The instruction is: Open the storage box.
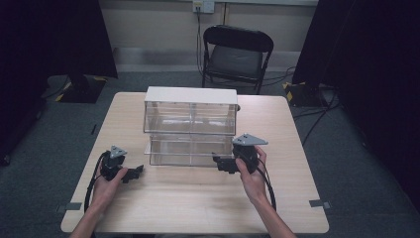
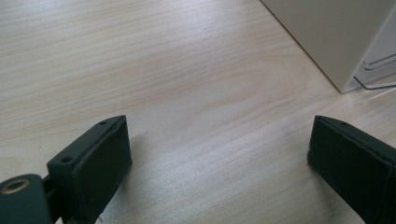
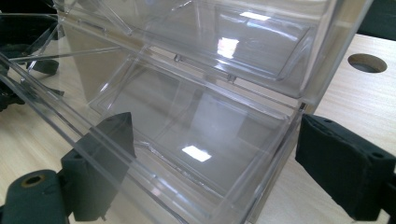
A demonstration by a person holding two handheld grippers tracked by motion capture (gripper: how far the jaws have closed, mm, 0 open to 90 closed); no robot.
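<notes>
A clear plastic drawer unit (image 1: pixel 190 124) with a white top stands in the middle of the wooden table (image 1: pixel 198 203). Its lower drawer (image 1: pixel 190 152) juts forward a little. My right gripper (image 1: pixel 221 161) is at that drawer's front right corner. In the right gripper view the gripper (image 3: pixel 212 140) is open. One jaw shows through the drawer's clear wall (image 3: pixel 154 154) and the other stands outside its side. My left gripper (image 1: pixel 133 173) rests low over bare table left of the unit. It is open (image 2: pixel 219 140), with nothing between its fingers, and the unit's white side (image 2: pixel 327 32) is ahead.
A black folding chair (image 1: pixel 236 49) stands behind the table. A round hole (image 3: pixel 367 62) is cut in the tabletop beside the unit. Black curtains hang at both sides, and cables lie on the grey floor at the right.
</notes>
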